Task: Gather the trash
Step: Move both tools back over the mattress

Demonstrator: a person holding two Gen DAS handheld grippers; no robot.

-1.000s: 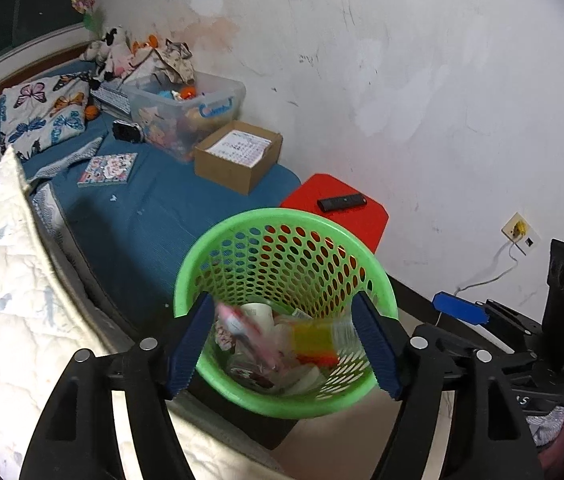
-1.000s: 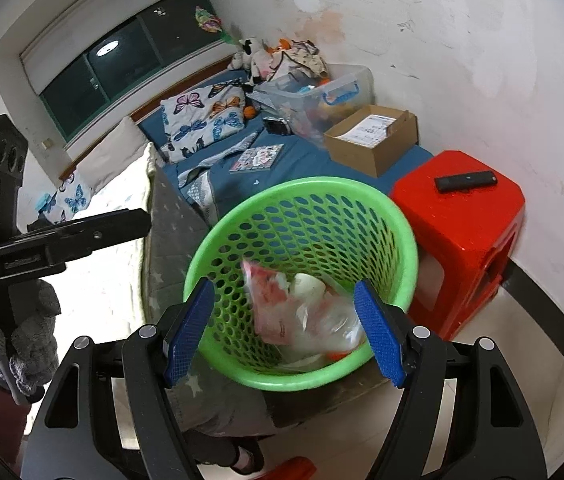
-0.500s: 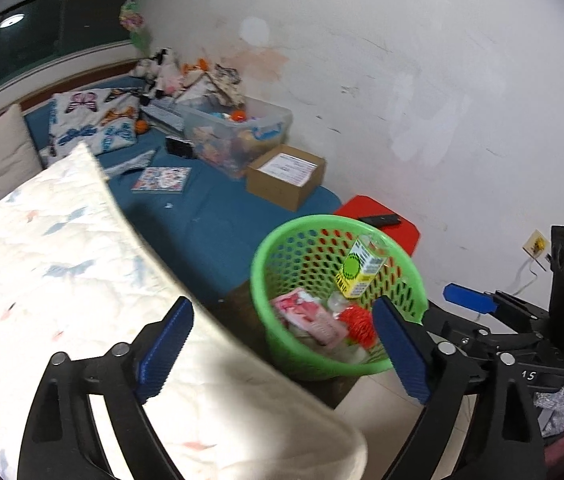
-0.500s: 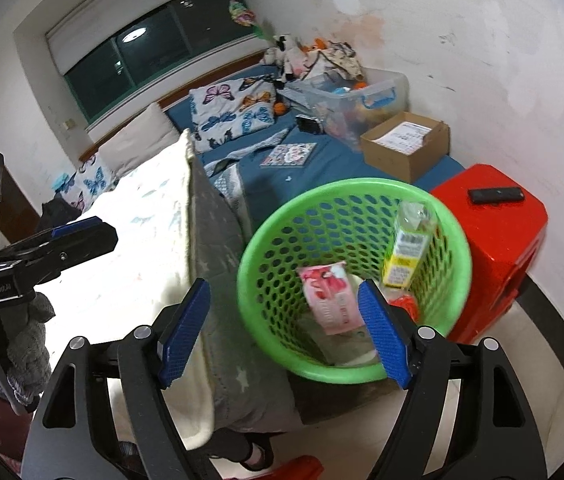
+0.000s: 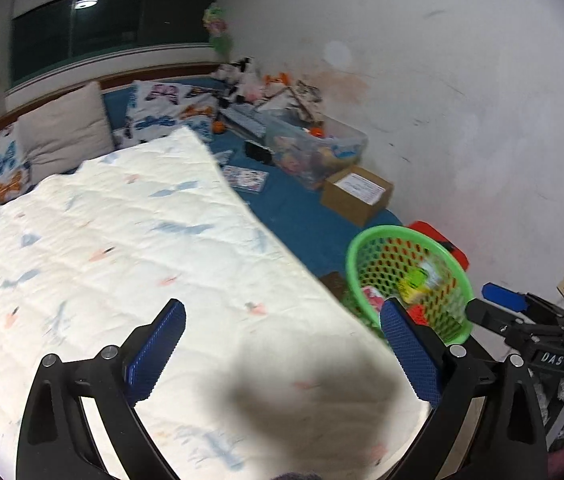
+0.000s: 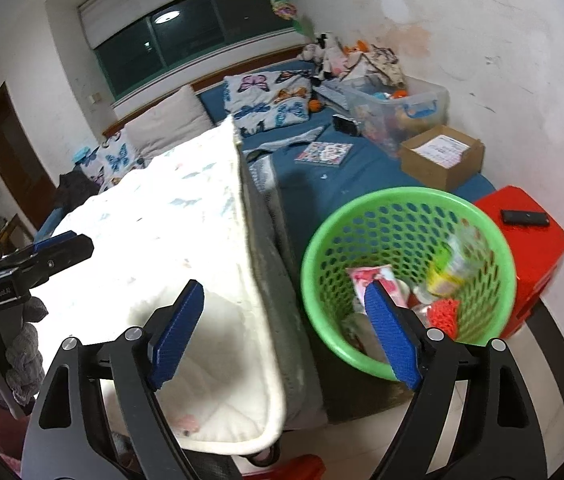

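A green perforated basket [image 6: 381,208] [image 5: 365,248] stands at the foot of the bed. Inside it lie a pink wrapper [image 6: 373,276], a yellow-green drink bottle [image 6: 453,268] and something red and netted [image 6: 443,312]. My left gripper [image 5: 282,344] hangs over the white quilt [image 5: 142,248], left of the basket, its jaws opening with nothing between them. My right gripper [image 6: 285,324] is over the quilt's edge [image 6: 202,216] and the basket's near left rim, jaws opening, empty. Each gripper shows in the other's view: the right gripper [image 5: 501,300], the left gripper [image 6: 58,244].
A red stool [image 6: 533,240] with a black remote [image 6: 525,217] stands right of the basket by the white wall. On the blue bed lie a cardboard box [image 6: 441,156], a clear bin of toys [image 6: 401,104], a booklet [image 6: 323,153] and butterfly pillows [image 6: 266,100]. A gloved hand [image 6: 22,344] holds the left gripper.
Both grippers have swung left and back from over the basket onto the quilt, and their jaws have widened. The trash that was between the fingers now lies in the basket.
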